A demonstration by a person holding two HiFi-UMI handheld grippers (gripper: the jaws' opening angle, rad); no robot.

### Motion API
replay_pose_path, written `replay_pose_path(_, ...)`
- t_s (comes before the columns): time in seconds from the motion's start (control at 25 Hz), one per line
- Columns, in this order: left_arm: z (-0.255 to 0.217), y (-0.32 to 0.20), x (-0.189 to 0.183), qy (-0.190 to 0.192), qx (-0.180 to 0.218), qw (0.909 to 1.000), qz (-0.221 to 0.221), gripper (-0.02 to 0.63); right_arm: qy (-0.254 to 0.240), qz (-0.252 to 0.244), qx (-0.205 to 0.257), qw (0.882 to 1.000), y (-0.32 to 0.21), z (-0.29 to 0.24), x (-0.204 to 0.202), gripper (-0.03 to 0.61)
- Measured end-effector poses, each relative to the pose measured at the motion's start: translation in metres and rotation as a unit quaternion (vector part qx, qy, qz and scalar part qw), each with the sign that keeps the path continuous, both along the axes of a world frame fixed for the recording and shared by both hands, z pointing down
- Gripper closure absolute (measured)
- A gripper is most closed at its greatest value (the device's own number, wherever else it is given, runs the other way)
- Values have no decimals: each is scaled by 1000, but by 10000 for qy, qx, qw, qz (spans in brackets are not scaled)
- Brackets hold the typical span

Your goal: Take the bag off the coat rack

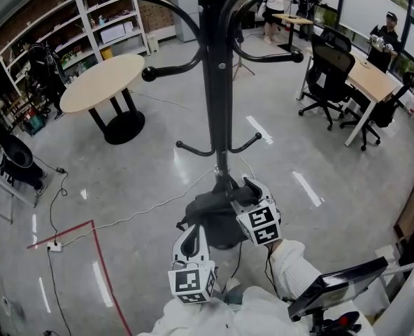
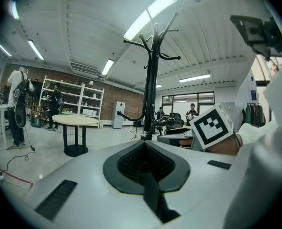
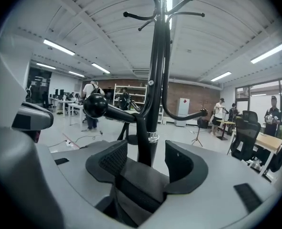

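The black coat rack (image 1: 215, 82) stands straight ahead, with its pole (image 3: 153, 104) close in front of my right gripper. A dark grey bag (image 1: 208, 212) hangs low against the pole. Its strap (image 3: 135, 128) runs up over a ball-tipped hook (image 3: 94, 105). My right gripper (image 1: 240, 190) is open, and bag fabric (image 3: 141, 185) lies loose between its spread jaws. My left gripper (image 1: 193, 233) sits just below the bag. Its jaws (image 2: 143, 149) are shut on a black strap (image 2: 153, 197) of the bag.
A round wooden table (image 1: 102, 81) stands at the back left. Desks with office chairs (image 1: 329, 72) are at the right, and people stand at the far back. A cable and red tape (image 1: 81, 226) lie on the floor at the left. A dark screen (image 1: 336, 282) is at the bottom right.
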State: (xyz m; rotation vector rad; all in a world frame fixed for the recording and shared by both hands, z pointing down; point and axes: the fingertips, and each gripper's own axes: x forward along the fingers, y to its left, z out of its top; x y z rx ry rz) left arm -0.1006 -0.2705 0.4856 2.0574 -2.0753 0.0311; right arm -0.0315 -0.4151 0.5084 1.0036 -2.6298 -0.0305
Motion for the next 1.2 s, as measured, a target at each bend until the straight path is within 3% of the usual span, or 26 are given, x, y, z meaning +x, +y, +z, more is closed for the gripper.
replay_pose_path(0.44,4,-19,-7,71,-53,10000,-24,613,301,-100,-164,9994,-16,7,-9,354)
replay_pose_path(0.72,4,-25,-6,75,-31,10000,39,614,454,-268,-152,9985,-9,10,-14,480)
replay_pose_path(1.2,2,-20,-10,135,-5,9999,0,612,451,-139,-119,9988,-7,9,-13,508)
